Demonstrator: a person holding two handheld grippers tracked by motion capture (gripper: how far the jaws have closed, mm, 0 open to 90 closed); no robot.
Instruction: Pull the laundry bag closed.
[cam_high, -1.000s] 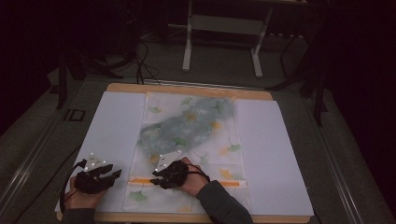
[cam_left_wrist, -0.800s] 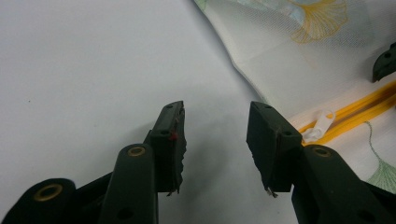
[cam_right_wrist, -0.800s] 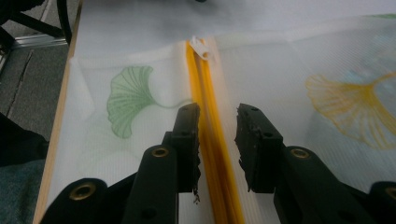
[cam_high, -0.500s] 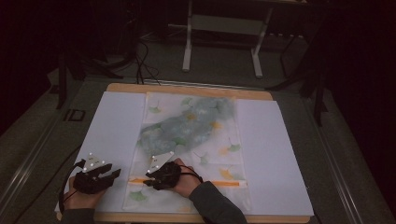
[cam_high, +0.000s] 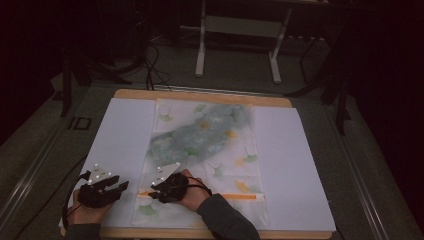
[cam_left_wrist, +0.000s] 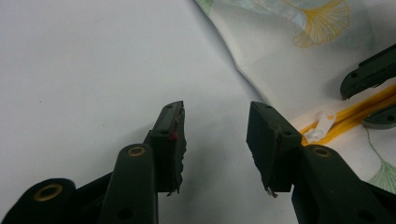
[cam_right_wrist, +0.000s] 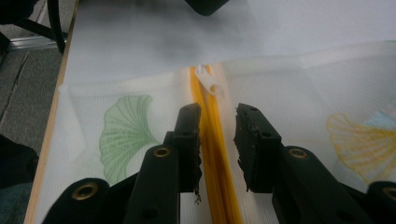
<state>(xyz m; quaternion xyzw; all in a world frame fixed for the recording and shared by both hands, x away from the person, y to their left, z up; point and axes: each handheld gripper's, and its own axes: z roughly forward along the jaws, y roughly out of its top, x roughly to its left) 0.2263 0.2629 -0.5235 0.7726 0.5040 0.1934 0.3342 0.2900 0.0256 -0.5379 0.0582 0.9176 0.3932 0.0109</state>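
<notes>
A white zipper pull (cam_right_wrist: 208, 81) sits at the end of an orange zipper (cam_right_wrist: 215, 154) on a mesh laundry bag (cam_high: 210, 150) printed with ginkgo leaves, just ahead of the right tool (cam_right_wrist: 218, 122). The tool's jaws, which have just been closing, stand apart astride the orange track, gripping nothing yet. To do the step well, the tool should likely slide forward along the track until its pads flank the small tab, then pinch squarely, since the slick plastic could slip. The left tool (cam_left_wrist: 215, 122) hovers open beside the bag's edge over the white sheet (cam_high: 120, 135) covering the counter (cam_high: 200, 95), well placed to pin the fabric.
</notes>
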